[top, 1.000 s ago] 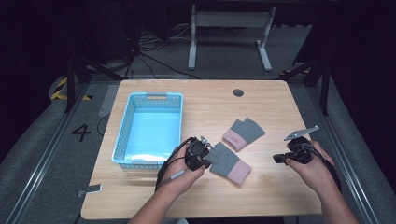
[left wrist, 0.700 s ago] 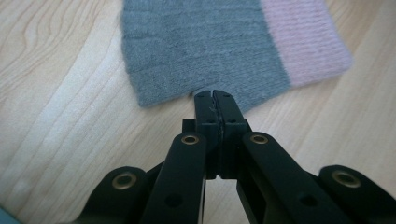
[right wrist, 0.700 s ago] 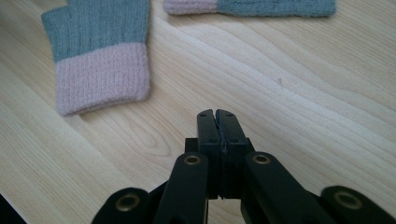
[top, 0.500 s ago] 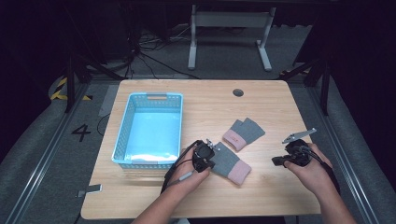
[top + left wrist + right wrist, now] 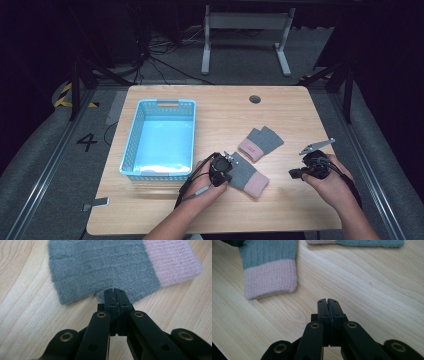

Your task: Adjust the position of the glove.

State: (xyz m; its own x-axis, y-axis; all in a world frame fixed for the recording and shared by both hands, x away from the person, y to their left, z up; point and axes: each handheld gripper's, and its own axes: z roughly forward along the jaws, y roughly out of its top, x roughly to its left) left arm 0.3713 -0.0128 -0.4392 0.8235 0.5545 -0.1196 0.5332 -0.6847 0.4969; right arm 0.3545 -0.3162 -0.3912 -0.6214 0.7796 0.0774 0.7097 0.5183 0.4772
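Left hand-held gripper (image 5: 115, 293) sat pressed together at near glove's (image 5: 105, 267) grey edge; it needed spreading first, then pinching the knit.

Dark room — grey carpet floor (image 5: 40, 165), cables, a white stand (image 5: 245, 30) behind the wooden table (image 5: 280, 210).

A "4" on the floor (image 5: 87, 142)

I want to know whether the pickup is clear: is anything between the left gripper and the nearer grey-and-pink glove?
Nothing visible. The left gripper, shut, sits right at the grey edge of the nearer glove, with only bare table around its tips.
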